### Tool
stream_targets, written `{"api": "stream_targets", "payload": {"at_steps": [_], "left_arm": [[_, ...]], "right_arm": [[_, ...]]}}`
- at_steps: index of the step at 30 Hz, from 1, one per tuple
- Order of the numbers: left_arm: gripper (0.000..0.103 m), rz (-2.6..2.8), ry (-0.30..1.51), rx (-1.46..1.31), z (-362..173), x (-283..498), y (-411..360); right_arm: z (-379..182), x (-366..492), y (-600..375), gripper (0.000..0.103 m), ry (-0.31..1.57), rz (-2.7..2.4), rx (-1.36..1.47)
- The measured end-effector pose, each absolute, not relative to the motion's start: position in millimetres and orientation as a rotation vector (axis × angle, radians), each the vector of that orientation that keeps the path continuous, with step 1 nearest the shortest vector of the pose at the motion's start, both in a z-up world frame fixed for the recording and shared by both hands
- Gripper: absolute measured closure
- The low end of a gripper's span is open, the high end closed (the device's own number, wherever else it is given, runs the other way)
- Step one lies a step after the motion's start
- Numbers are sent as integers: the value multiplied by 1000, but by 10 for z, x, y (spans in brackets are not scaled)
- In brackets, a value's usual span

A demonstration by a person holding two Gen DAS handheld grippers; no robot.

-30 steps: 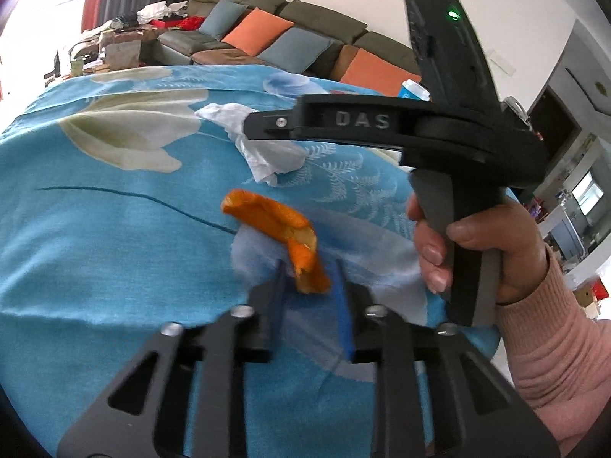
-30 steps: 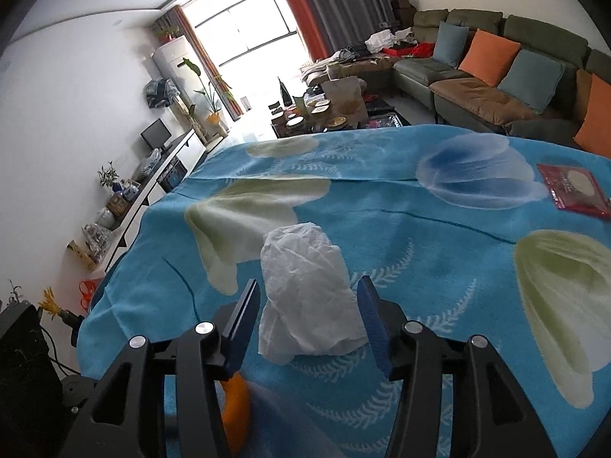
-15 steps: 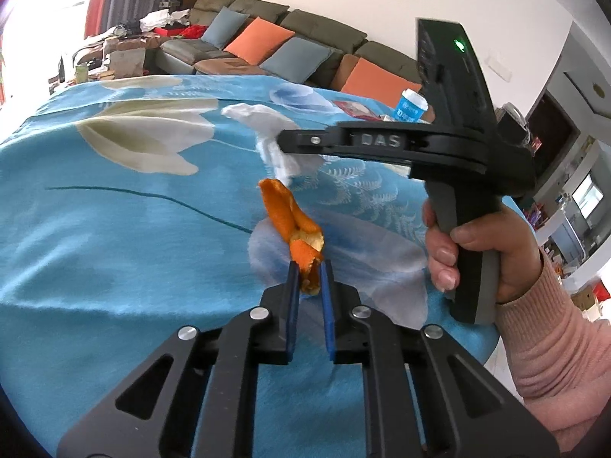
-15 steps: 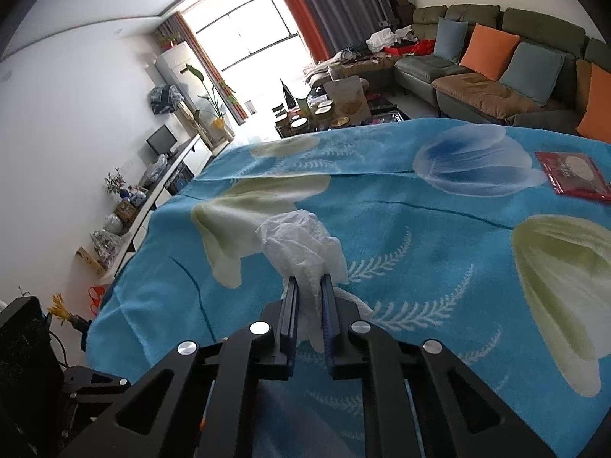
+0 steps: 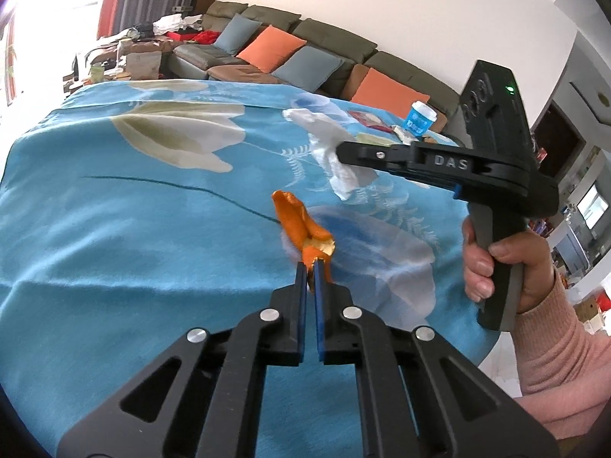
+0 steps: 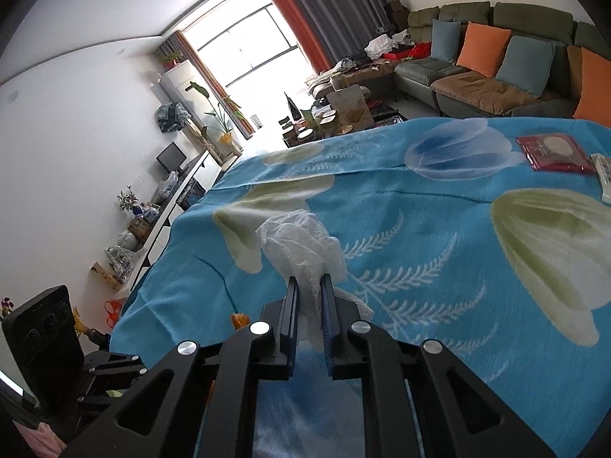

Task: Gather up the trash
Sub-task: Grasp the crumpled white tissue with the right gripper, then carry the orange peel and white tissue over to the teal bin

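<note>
Both pieces have been raised off the cloth [image 5: 114, 229]. At frame centre, the curled orange peel [image 5: 301, 225] is pinched by the closed left gripper [image 5: 310, 267]; the crumpled white tissue [image 6: 301, 244] is clamped by the closed right gripper [image 6: 309, 282]. A blue cup [image 5: 420, 116], upper right, shows no visible contents.

Orange peel [image 5: 301, 225]; white tissue [image 6: 301, 248]; blue tablecloth [image 5: 114, 229], white-green tulip print; red packet [image 6: 553, 152].

1. Blue cloth on bench [image 6: 439, 252] bare on window side & mid: tongs pass freely there.
2. Far corner crowded: red packet [image 6: 553, 152], white box [image 6: 603, 175], cup [image 5: 420, 120].
3. Right tongs [image 5: 340, 150] w/ tissue [image 5: 328, 149] block path ahead of left tongs [image 5: 311, 267].
</note>
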State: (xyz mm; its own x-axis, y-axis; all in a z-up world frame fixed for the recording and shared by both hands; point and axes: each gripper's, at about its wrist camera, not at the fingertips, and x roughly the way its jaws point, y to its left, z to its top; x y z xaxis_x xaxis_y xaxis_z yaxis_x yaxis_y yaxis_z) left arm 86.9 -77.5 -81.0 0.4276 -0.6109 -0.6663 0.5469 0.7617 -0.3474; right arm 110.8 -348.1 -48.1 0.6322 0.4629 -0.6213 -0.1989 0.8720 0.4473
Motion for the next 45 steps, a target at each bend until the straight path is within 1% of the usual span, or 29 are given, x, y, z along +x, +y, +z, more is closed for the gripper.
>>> {"api": "stream_targets", "payload": {"at_steps": [2,3,4,5,6,10,11,12,14,21,37,43,44,45], "left_arm": [[97,-725,880,-86,-839,875,-777],[94,-725,883,-85,-844,876,-780],[90,-724,886,-82,-851,871,-789],[80,-727,889,-84,-855,872,-795],[77,-729,889,-84,-854,874,-805],[77,-739,891,-78,-868,892,-851],[83,-745,896,-84,-876,901,-853],[92,-752,901,-88,-886,902,-848],[97,-763,905,-88,-890,901,-870],[98,-752,876,-78,-818,864,-874],[98,-700,808,-85,-645,762,-613],[98,-665,829,-95,-717,773,-511],[91,-649,834,-90,-745,781,-503],[80,-644,842,-91,-772,795,-497]], "right_arm": [[-508,1097,-3485,93,807,390,362],[-518,1092,-3488,93,808,391,366],[-527,1088,-3492,93,809,392,372],[-529,1084,-3498,93,810,394,376],[-525,1078,-3495,93,811,394,379],[-530,1064,-3494,93,810,397,382],[-530,1059,-3496,93,810,398,382],[-530,1056,-3495,93,810,398,383],[-526,1047,-3491,93,808,402,386],[-520,1015,-3456,93,802,420,393],[-460,961,-3333,93,775,463,392],[-474,950,-3276,93,783,474,390],[-482,943,-3270,93,785,473,389],[-488,942,-3263,93,789,473,391]]}}
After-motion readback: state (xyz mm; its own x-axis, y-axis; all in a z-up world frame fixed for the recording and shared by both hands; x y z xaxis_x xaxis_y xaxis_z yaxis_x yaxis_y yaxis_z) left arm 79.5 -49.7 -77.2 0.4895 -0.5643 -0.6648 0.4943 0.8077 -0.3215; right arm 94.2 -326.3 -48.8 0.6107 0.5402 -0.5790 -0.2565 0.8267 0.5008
